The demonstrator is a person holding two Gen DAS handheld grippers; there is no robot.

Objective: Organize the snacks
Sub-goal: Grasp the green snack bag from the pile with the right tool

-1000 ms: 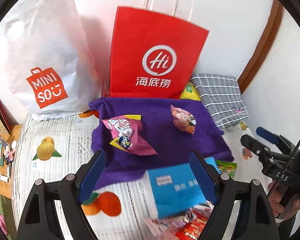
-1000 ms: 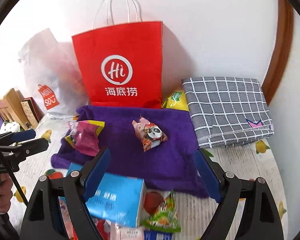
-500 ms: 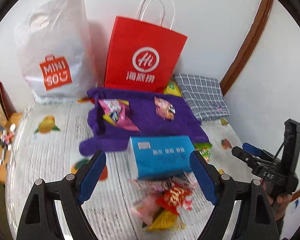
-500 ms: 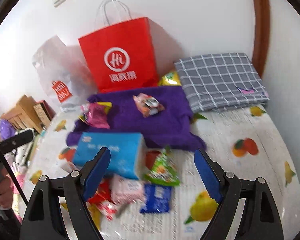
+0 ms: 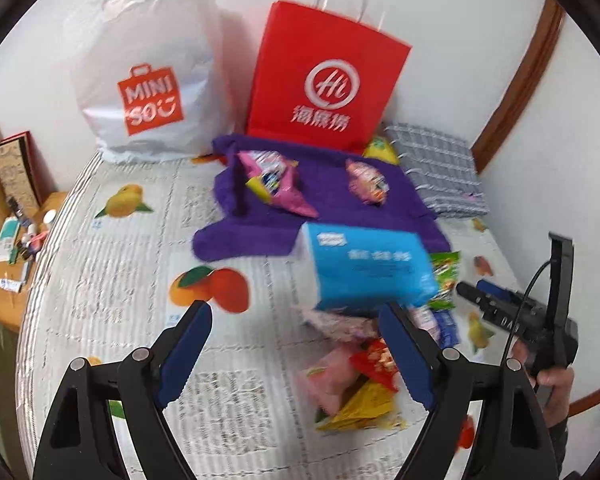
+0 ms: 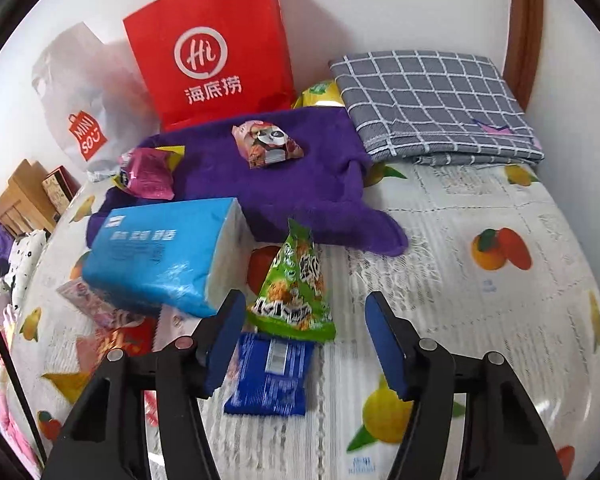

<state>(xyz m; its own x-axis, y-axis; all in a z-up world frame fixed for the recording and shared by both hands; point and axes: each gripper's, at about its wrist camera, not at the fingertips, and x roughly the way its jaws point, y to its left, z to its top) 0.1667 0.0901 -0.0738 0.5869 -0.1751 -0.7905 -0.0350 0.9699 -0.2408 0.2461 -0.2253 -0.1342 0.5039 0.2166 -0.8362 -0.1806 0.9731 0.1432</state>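
Note:
A purple towel (image 6: 296, 184) lies on the bed with a pink snack bag (image 6: 148, 174) and a panda snack bag (image 6: 266, 144) on it. They show in the left wrist view too: towel (image 5: 328, 200), pink bag (image 5: 276, 184), panda bag (image 5: 366, 182). In front lie a blue tissue pack (image 6: 160, 256), a green triangular snack (image 6: 296, 288), a blue snack packet (image 6: 270, 376) and several loose snacks (image 5: 356, 380). My right gripper (image 6: 304, 340) is open above the green snack and blue packet. My left gripper (image 5: 296, 356) is open and empty above the bedsheet.
A red paper bag (image 6: 216, 52) and a white Miniso bag (image 5: 148, 68) stand against the wall. A grey checked folded cloth (image 6: 432, 104) lies at the back right. A yellow packet (image 6: 320, 94) peeks behind the towel. A cluttered wooden stand (image 5: 8, 240) is left of the bed.
Both grippers pulled back from the towel and rose, bringing the pile of snacks into view. The right gripper then dropped closer over the green snack and blue packet.

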